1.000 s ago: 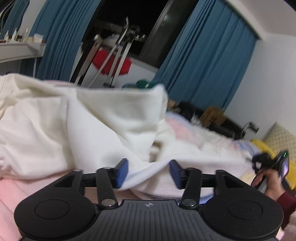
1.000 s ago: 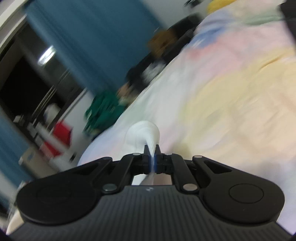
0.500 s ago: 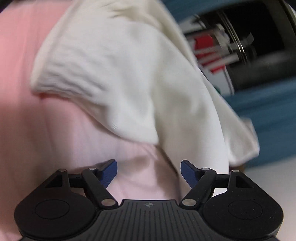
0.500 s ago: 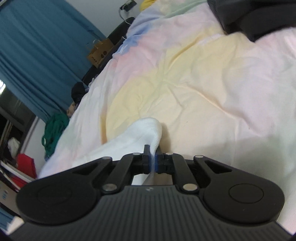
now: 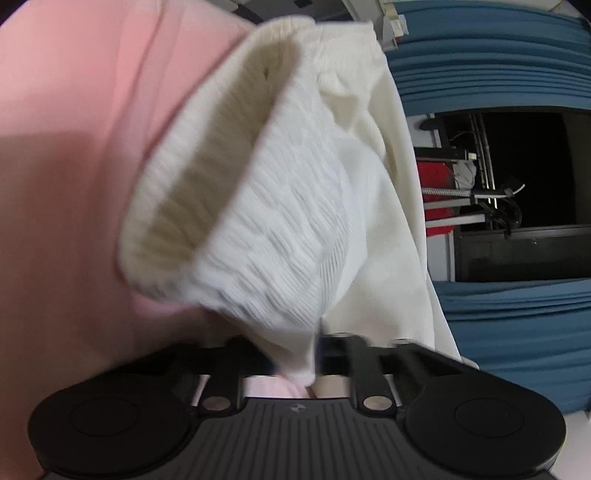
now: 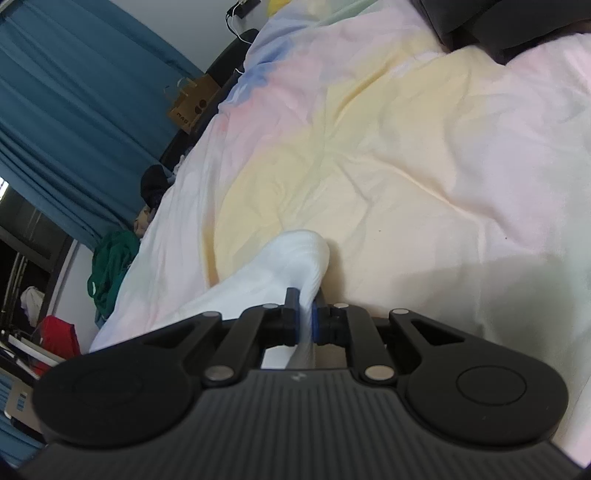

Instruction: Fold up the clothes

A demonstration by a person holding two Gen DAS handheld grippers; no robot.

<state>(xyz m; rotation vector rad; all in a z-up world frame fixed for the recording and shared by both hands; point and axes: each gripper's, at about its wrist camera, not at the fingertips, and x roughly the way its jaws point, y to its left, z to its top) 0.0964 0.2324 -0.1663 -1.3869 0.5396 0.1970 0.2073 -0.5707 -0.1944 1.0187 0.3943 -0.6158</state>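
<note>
A cream-white ribbed knit garment (image 5: 280,206) fills the left wrist view, its open cuff facing me over pink bedding (image 5: 62,155). My left gripper (image 5: 295,362) sits at its lower edge; the cloth hangs between the fingers and hides the tips, so its grip is unclear. In the right wrist view my right gripper (image 6: 304,321) is shut on a fold of the white garment (image 6: 291,258), held just above the pastel quilt (image 6: 406,147).
Blue curtains (image 5: 498,55) and a dark window with a metal rack (image 5: 487,192) stand beyond the bed. A green cloth heap (image 6: 110,262), a cardboard bag (image 6: 190,105) and a dark garment (image 6: 491,22) lie around the quilt's edges.
The left gripper has rolled sideways and moved in on the garment's cuff, its fingers drawing together from wide open. The right gripper keeps its hold and has steadied low over the quilt.
</note>
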